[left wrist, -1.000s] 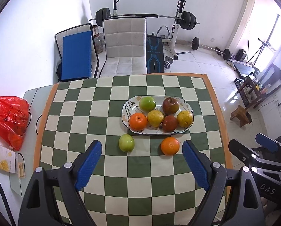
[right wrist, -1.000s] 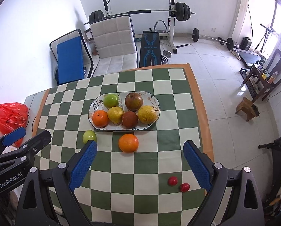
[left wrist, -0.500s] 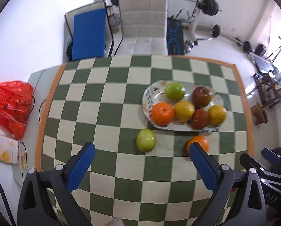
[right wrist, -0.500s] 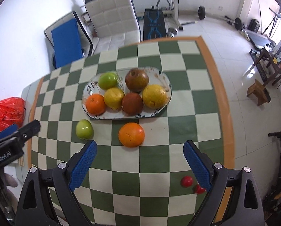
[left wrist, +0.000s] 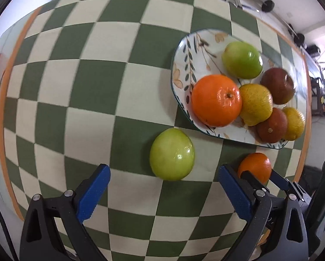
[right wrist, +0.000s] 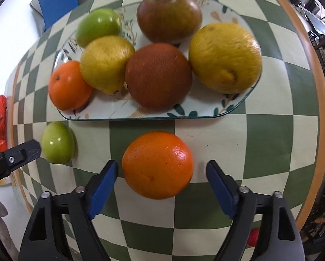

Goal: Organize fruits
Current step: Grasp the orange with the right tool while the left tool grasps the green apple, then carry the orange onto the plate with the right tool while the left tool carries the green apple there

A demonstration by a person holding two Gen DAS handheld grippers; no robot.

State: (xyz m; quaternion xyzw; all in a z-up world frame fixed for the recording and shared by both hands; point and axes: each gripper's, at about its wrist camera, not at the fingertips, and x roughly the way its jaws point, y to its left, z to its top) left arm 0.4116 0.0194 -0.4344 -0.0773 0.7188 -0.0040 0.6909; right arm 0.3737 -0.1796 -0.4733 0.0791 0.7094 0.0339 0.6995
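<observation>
Two fruits sat loose on the checked cloth (left wrist: 92,82), just near of the plate (right wrist: 206,114). One was a green apple (left wrist: 172,154). The other was an orange (right wrist: 157,164), to the right of the apple. The plate already held six fruits: a green one, an orange one, two yellow ones and two dark red-brown ones, packed close together.

The left gripper (left wrist: 162,192) was wide apart and held nothing. The apple sat just far of its blue pads (left wrist: 92,192), about in the middle of the gap. The right gripper (right wrist: 161,187) was also wide apart and empty. The orange sat partly between its pads (right wrist: 102,186), not touching either one as far as I could tell.

The apple looked smooth and shiny, so it would likely be slippery. It was probably hard and a bit heavy for its size. The best place to hold it would be across its fat middle, one pad on each side. A hold too high or too low could make it pop out.

The orange had bumpy skin, so the pads should hold it better. It was round and could roll away if bumped. It was probably a little soft, so a gentle squeeze across the middle should do.

There was not much room left on the plate. The clearest gaps looked to be along the near edge and the far left corner.
</observation>
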